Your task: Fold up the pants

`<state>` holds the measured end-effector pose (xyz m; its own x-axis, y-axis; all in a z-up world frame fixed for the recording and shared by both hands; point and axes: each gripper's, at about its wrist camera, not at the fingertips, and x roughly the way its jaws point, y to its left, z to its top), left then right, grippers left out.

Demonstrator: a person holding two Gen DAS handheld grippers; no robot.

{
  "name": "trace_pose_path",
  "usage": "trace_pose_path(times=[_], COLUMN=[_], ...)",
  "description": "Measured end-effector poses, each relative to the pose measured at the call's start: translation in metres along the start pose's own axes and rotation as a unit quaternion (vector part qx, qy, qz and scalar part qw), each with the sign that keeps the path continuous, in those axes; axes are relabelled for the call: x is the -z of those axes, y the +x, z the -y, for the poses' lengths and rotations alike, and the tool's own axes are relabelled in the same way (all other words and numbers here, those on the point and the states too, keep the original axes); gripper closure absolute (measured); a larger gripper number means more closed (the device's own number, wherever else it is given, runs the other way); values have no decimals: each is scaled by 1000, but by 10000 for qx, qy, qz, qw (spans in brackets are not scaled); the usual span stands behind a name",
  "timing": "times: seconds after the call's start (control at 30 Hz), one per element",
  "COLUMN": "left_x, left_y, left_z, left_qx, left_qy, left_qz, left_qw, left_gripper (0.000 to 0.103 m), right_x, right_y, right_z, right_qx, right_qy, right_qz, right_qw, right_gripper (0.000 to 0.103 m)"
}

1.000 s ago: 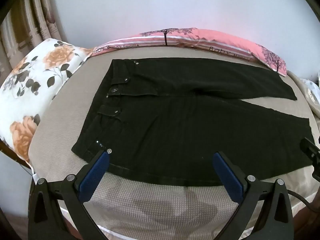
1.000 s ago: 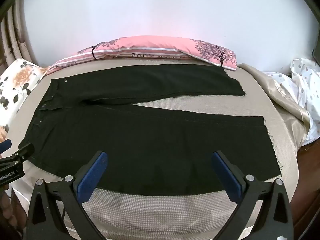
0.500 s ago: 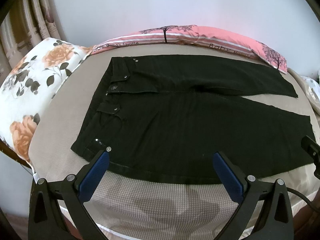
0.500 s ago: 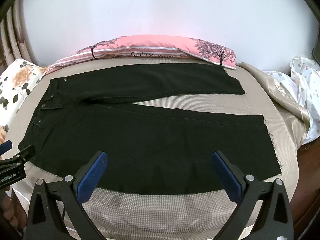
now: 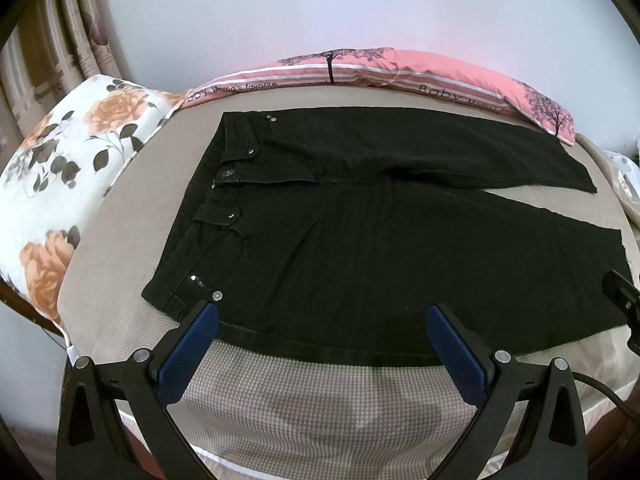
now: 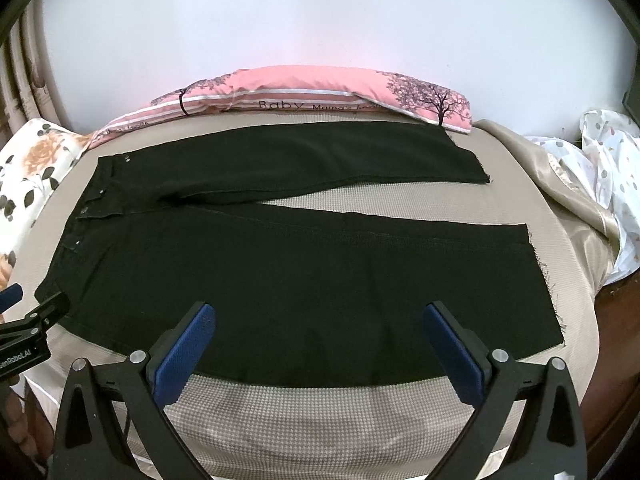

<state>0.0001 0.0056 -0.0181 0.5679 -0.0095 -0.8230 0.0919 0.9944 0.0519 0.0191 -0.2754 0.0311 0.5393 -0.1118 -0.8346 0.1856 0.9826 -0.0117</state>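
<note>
Our left hand-held gripper [image 5: 322, 320] hangs with its jaws spread wide and empty, just short of the near edge of the black pants [image 5: 360, 240], close to the waistband corner ahead and to its left. Our right hand-held gripper [image 6: 320, 320] is equally wide open and holds nothing, facing the near leg toward the hem. The pants lie flat on the bed [image 6: 320, 412], both legs spread apart, waistband leftward, beyond them a pink pillow [image 6: 320, 92]. We judge no fold made yet; everything remains to do.
</note>
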Motion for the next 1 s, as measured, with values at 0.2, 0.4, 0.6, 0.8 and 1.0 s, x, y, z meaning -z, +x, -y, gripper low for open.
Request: trace_pose_path(times=[0.2,0.4,0.6,0.8,1.0], left_x=[2,3,3,1,-1], left_y=[2,2,2,0,0], left_z=[0,-1,-2,-2,-5], left_qx=[-10,-17,-59,-97,-140], left_qy=[-3,-30,-67,-59,-110], left_qz=[-11,-12,-27,-37,-54], left_qw=[10000,10000,10000,9999,9998], left_gripper=[0,0,0,1,0], right_x=[0,1,2,3,3], right_y=[1,2,4,6,6], right_z=[0,0,0,-2,-3], right_qx=[10,-20,-7,-14,-9], right_qy=[22,41,56,51,53], right_qz=[-30,-51,-127,-157,-174], right_qw=[10000,10000,9999,9999,9998], right_gripper=[0,0,0,0,0])
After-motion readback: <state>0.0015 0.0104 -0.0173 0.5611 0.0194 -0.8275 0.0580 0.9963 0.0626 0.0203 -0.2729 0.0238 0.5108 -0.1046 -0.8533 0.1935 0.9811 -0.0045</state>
